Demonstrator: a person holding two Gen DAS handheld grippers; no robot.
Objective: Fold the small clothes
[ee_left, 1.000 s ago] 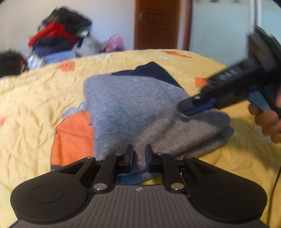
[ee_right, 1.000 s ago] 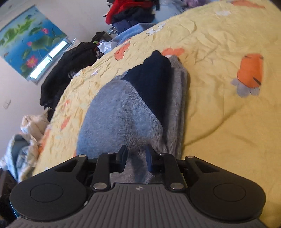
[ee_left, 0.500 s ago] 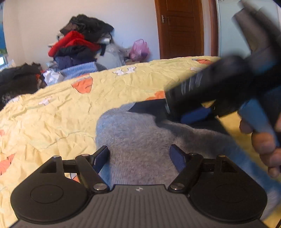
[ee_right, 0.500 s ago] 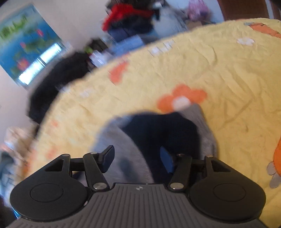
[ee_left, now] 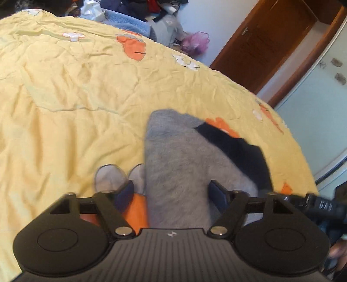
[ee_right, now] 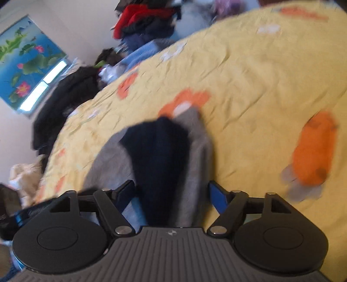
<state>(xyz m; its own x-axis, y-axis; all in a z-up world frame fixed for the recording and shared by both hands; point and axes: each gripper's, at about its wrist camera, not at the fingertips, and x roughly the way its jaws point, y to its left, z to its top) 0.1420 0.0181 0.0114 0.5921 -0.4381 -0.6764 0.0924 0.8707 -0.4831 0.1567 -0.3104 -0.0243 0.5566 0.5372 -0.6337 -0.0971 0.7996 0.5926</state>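
A folded grey sweater [ee_left: 184, 156] with a navy panel [ee_left: 238, 147] lies flat on the yellow quilt [ee_left: 76, 97]. My left gripper [ee_left: 171, 191] hovers at its near end. Its jaws are closing but still stand wide, with the grey knit between them and the pads off it. In the right wrist view the same sweater [ee_right: 195, 141] shows its navy panel [ee_right: 160, 156] on top. My right gripper [ee_right: 171, 191] is over its near end. Its jaws are opening, with the cloth between them and untouched. A black finger [ee_left: 303, 198] of the right gripper shows at the left view's edge.
A heap of red and dark clothes [ee_right: 147, 19] and a black garment pile [ee_right: 65, 97] lie beyond the bed's far side. A wooden door [ee_left: 271, 43] and a purple bag [ee_left: 195, 42] stand behind the bed. Orange carrot prints [ee_right: 312, 151] dot the quilt.
Both grippers went from nearly shut at the sweater's edge to wide apart. The left one rolled and swung sideways, and is narrower now than half a second ago. The sweater stays folded.
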